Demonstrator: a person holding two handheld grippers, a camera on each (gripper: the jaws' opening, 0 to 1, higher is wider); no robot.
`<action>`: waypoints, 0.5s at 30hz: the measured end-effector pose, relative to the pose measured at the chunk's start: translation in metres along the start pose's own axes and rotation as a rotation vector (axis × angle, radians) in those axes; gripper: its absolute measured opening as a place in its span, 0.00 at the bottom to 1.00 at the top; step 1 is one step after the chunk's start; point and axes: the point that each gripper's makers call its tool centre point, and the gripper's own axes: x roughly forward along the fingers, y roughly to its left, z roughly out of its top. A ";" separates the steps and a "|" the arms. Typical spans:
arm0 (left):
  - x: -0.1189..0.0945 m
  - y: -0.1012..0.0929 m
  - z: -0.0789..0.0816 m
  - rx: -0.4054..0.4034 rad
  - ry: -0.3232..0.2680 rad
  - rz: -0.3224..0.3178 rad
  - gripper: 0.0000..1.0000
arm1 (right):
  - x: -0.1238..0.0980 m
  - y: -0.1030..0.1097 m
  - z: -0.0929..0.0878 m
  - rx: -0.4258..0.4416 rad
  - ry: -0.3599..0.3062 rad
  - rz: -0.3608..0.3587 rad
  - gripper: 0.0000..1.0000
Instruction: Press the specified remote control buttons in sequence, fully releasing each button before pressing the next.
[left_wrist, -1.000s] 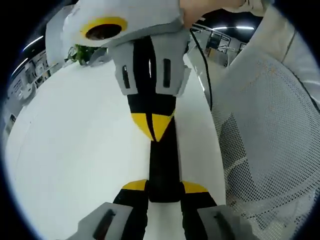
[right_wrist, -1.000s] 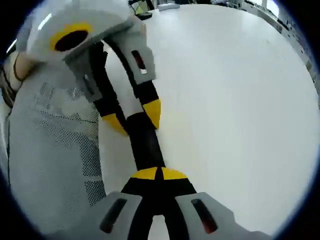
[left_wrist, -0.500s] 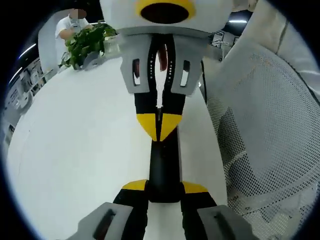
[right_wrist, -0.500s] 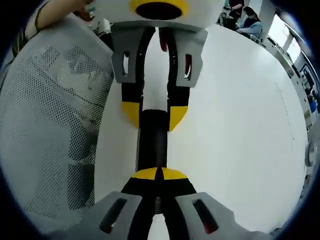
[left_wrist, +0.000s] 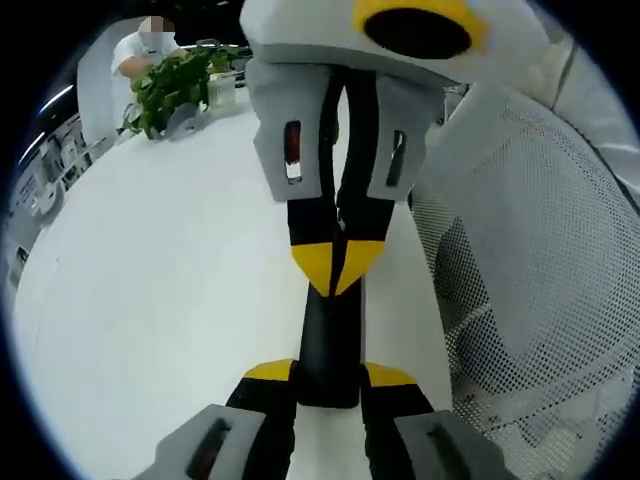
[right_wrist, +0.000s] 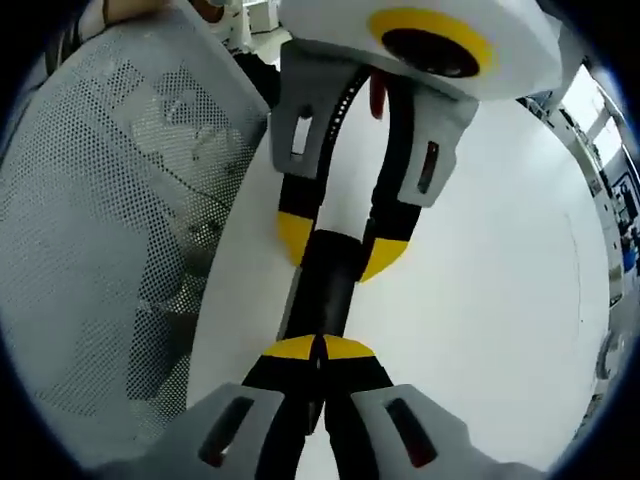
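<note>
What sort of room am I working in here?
Probably an open office or lab: a large white table, a potted plant at its far edge, ceiling strip lights, and a mesh chair back beside the table.

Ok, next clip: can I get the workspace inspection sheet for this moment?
Surface: white table.
Job's things: black remote, held off the table edge side; buttons not readable.
Clutter: nothing seen.
Grippers: left tongs shut on the remote's near end; right tongs shut, tips together at its other end.
Cables: nothing seen.
Surroundings: leafy plant at the table's far edge; white mesh beside the table.
</note>
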 end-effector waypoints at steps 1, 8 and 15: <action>0.000 0.000 0.000 0.000 0.000 0.000 0.25 | 0.000 0.000 0.000 -0.065 0.016 -0.007 0.00; 0.000 0.000 0.000 0.003 0.003 -0.003 0.25 | 0.002 0.007 0.002 -0.592 0.142 -0.084 0.00; 0.000 0.000 0.000 0.002 0.005 -0.003 0.25 | 0.002 0.005 0.001 -0.580 0.159 -0.072 0.00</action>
